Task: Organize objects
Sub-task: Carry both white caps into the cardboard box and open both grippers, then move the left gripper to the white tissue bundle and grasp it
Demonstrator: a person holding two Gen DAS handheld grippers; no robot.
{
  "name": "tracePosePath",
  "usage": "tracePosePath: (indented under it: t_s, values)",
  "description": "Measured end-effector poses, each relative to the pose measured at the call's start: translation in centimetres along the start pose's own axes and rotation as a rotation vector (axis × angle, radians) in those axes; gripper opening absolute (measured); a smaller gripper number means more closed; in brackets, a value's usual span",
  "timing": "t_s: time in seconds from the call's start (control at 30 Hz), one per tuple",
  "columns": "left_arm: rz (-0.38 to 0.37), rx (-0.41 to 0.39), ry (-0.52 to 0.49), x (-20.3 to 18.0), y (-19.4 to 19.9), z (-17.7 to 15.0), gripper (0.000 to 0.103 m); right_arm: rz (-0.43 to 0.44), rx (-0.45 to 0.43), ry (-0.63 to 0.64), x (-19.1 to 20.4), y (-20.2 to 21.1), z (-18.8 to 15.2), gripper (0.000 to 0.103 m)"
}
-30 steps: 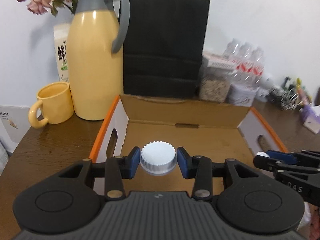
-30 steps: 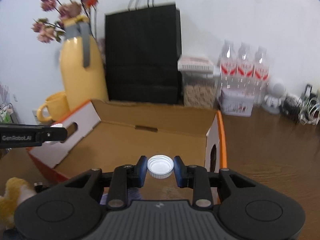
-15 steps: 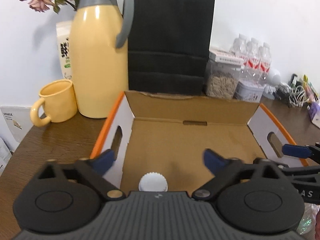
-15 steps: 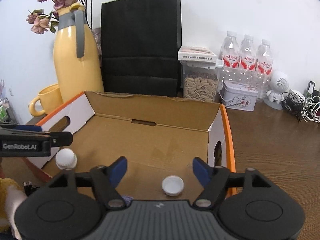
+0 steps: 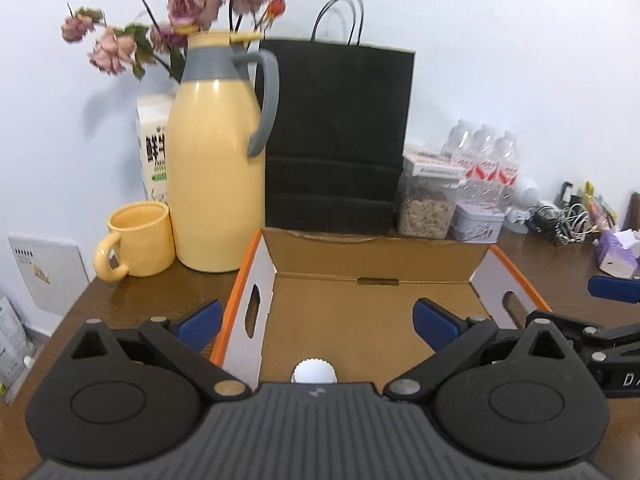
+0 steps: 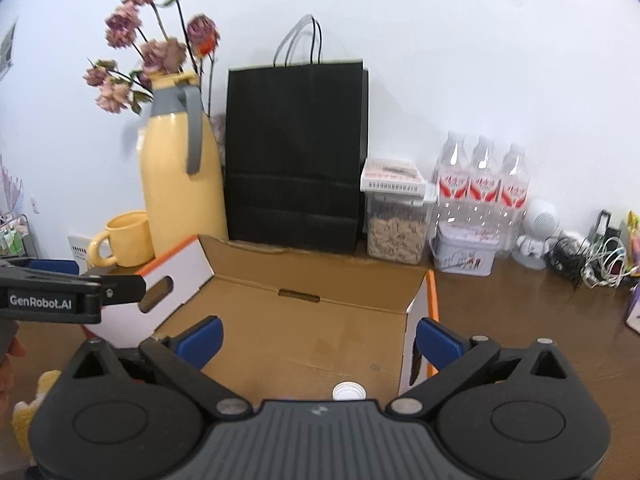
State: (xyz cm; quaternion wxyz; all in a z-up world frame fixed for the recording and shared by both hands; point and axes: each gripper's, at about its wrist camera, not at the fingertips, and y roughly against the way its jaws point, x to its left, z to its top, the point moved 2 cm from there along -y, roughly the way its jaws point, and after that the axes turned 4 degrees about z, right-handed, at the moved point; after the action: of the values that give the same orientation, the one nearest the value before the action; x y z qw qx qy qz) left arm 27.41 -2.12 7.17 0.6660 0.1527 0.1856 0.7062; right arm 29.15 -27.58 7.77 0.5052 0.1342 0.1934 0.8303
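We note both caps lie in the open brown cardboard box [image 5: 372,256]: the white ribbed plastic cap [image 5: 314,372] below our left gripper [image 5: 318,320], the white hollow bottle cap [image 6: 349,391] below our right gripper [image 6: 318,338]. Left fingers are spread wide and empty; right fingers are opening, nothing between them. Beyond the fingers, the yellow thermos jug [image 5: 216,184] and black paper bag [image 5: 336,140] crowd the bench [image 6: 520,320]; further items undetermined.

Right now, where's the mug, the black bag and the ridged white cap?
mug [image 5: 140,240], left wrist view, on its front wall.
black bag [image 5: 336,136], left wrist view, on its front face.
ridged white cap [image 5: 314,372], left wrist view, on its top.
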Motion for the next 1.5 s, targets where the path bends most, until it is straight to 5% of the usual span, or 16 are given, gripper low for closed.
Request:
tracePosePath:
  t_s: [0.23, 0.6, 1.0, 1.5]
  values:
    - [-0.031, -0.084, -0.025, 0.3, 6.4, -2.1, 0.103, 0.005, -0.059, 0.029, 1.1, 6.0, -1.5, 0.103]
    - [-0.054, -0.036, -0.045, 1.6, 12.9, -9.1, 0.103, 0.026, -0.033, 0.063, 3.5, 13.5, -8.2, 0.103]
    - [-0.101, 0.108, -0.061, 1.4, 15.3, -16.8, 0.103, 0.057, 0.072, -0.007, 4.5, 16.0, -16.3, 0.103]
    - [-0.145, 0.222, -0.173, -3.7, 13.1, -19.4, 0.103, 0.059, 0.068, -0.015, 4.3, 16.2, -16.7, 0.103]
